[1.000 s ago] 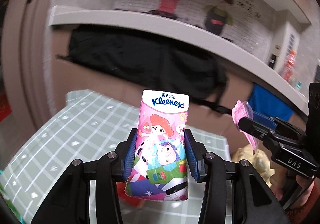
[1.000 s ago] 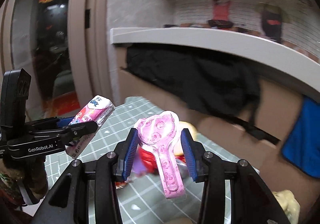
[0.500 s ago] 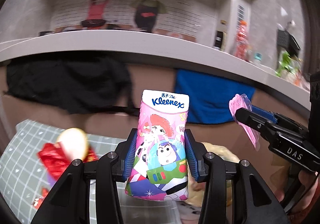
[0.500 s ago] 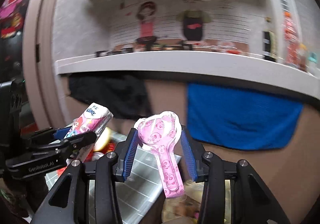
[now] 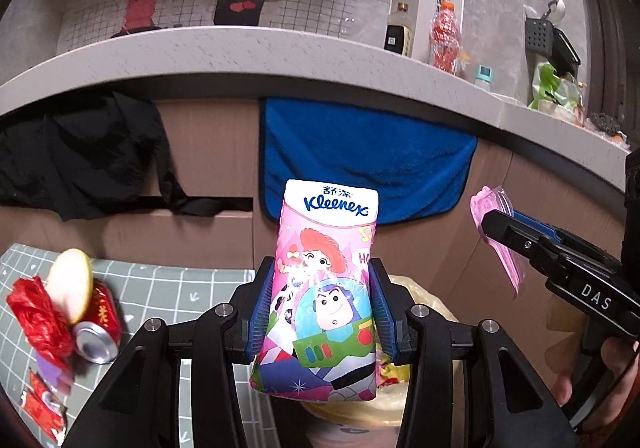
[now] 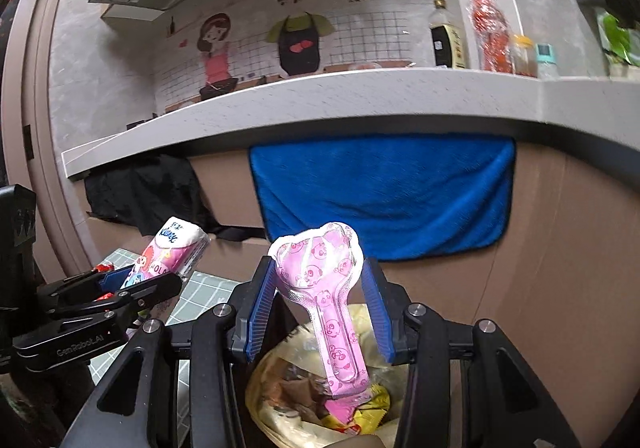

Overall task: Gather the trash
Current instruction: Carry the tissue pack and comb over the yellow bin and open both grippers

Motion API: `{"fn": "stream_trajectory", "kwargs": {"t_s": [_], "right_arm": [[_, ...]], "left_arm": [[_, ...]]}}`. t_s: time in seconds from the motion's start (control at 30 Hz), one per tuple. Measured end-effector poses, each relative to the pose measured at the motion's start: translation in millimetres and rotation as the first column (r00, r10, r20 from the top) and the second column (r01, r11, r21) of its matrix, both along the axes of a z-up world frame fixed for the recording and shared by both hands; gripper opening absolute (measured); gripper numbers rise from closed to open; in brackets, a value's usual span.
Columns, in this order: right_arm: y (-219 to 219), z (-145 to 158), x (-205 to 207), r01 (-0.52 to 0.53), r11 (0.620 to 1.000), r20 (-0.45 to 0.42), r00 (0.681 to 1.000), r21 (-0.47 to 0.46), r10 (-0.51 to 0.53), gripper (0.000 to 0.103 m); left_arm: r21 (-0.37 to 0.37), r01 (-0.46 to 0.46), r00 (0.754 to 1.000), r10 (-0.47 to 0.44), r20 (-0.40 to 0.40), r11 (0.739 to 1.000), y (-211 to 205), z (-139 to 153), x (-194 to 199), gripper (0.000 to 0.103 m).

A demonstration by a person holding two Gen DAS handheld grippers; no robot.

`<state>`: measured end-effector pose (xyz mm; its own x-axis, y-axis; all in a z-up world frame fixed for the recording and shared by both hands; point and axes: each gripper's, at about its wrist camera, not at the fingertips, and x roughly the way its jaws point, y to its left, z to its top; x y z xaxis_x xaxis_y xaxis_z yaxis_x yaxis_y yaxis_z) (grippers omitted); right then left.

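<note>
My left gripper (image 5: 322, 308) is shut on a pink Kleenex tissue pack (image 5: 326, 288) with cartoon figures, held upright; the pack also shows in the right wrist view (image 6: 168, 252). My right gripper (image 6: 318, 312) is shut on a pink spoon-shaped plastic wrapper (image 6: 328, 296), which also shows in the left wrist view (image 5: 496, 232). Both grippers hover over a trash bin lined with a yellowish bag (image 6: 272, 380) that holds wrappers. The bin's rim (image 5: 428, 296) shows behind the tissue pack.
A green checked table (image 5: 172, 288) at the left carries a red can (image 5: 98, 328), a red crumpled wrapper (image 5: 36, 320) and a pale round piece (image 5: 72, 284). A blue towel (image 6: 380, 192) and black cloth (image 5: 80, 160) hang below a grey counter (image 5: 280, 48) with bottles.
Both grippers swung right, away from the table and over the lined bin, still holding the tissue pack and the pink wrapper. The blue towel and bin came into view.
</note>
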<state>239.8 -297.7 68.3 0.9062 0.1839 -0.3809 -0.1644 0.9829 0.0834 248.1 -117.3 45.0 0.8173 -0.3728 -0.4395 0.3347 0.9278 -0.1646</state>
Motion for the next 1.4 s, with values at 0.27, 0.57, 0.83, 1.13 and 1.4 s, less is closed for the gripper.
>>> {"fn": "stream_trajectory", "kwargs": {"t_s": [0.27,0.57,0.83,1.13,1.4], "right_arm": [[-14,-15,5,0.017,1.0,-0.019,1.0,0.018,-0.017,0.041],[-21,-40,15,0.04,0.999,-0.064,0.997,0.001,-0.04,0.041],[-30,-58,31,0.05,0.998,-0.104,0.993,0.029,-0.046,0.041],[-38,-77,46,0.06,0.997,-0.159,0.986,0.053,-0.051,0.042],[-55,-95,60,0.119,0.987,-0.226,0.97,0.104,-0.093,0.046]], "left_arm": [[0.004,0.022,0.999,-0.021,-0.045,1.0,-20,-19,13,0.046],[-0.01,0.034,0.995,-0.035,-0.093,0.999,-30,-35,30,0.046],[-0.005,0.051,0.991,-0.051,-0.125,0.999,-39,-48,45,0.046],[-0.019,0.071,0.982,-0.073,-0.175,0.997,-45,-64,63,0.046],[-0.127,0.14,0.957,-0.167,-0.235,0.982,-42,-71,89,0.068]]}}
